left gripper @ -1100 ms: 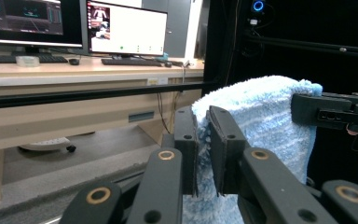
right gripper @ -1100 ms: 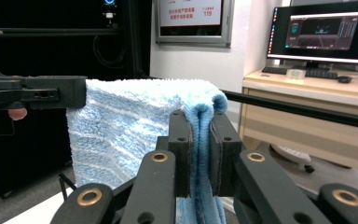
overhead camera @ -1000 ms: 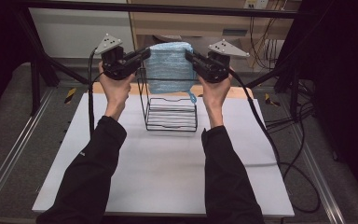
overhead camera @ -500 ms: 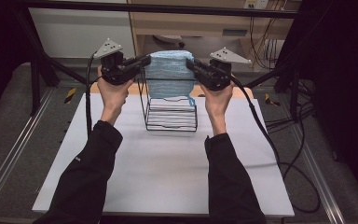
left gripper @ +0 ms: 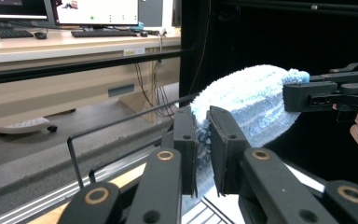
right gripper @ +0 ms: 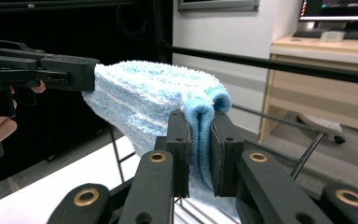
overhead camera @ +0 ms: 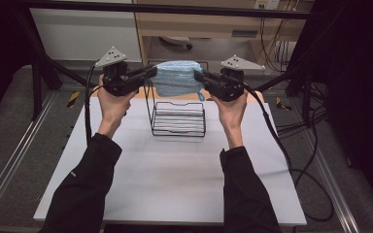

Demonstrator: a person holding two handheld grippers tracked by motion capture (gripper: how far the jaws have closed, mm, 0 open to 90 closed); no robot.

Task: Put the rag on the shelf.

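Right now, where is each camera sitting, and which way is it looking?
High view: sits above the person's side, looking forward and down on the white table; both black-sleeved forearms, left tool and right tool show.
Left gripper view: rides the left tool, looking along its jaws at the fluffy light-blue folded towel; the right tool shows opposite.
Right gripper view: rides the right tool, looking the opposite way; the left tool shows.
Shared: the towel, pinched at both ends above the black wire rack.
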